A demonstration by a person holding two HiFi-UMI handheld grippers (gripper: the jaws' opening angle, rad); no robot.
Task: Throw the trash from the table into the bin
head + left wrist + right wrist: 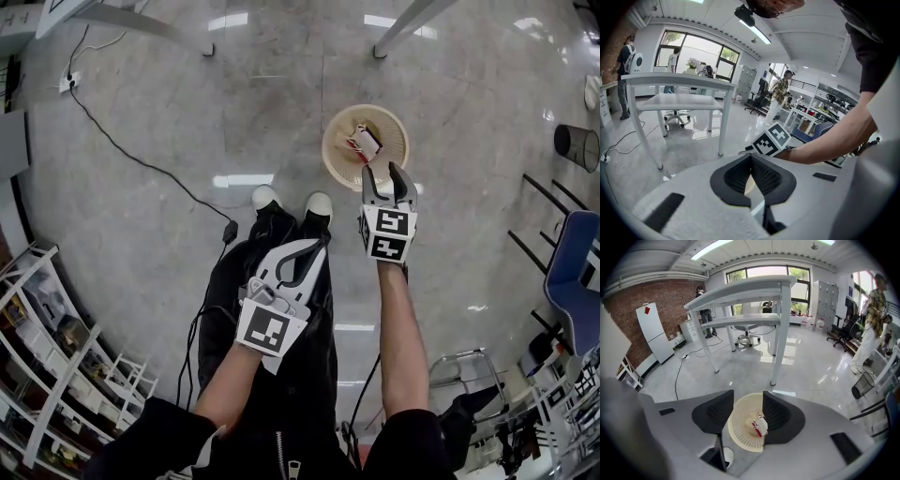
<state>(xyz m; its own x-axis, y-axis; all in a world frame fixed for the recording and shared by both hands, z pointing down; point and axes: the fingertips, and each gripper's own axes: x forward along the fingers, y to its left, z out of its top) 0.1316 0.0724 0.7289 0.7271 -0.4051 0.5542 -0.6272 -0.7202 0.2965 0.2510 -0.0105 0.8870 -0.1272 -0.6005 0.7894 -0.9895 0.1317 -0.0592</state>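
Covering part of the bin (738, 439), the spread right claw (747, 401) frames trash (758, 425).

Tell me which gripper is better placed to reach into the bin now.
Right. The right gripper hangs open beside the bin, pointing into it; the left gripper is shut, back over the person's legs.

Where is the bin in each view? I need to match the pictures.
Head view: bin upper right of centre, just beyond the right gripper.
Left gripper view: only a cream sliver between the jaws, possibly it.
Right gripper view: bottom centre, seen between the open jaws.
Shared landmark: the white table.
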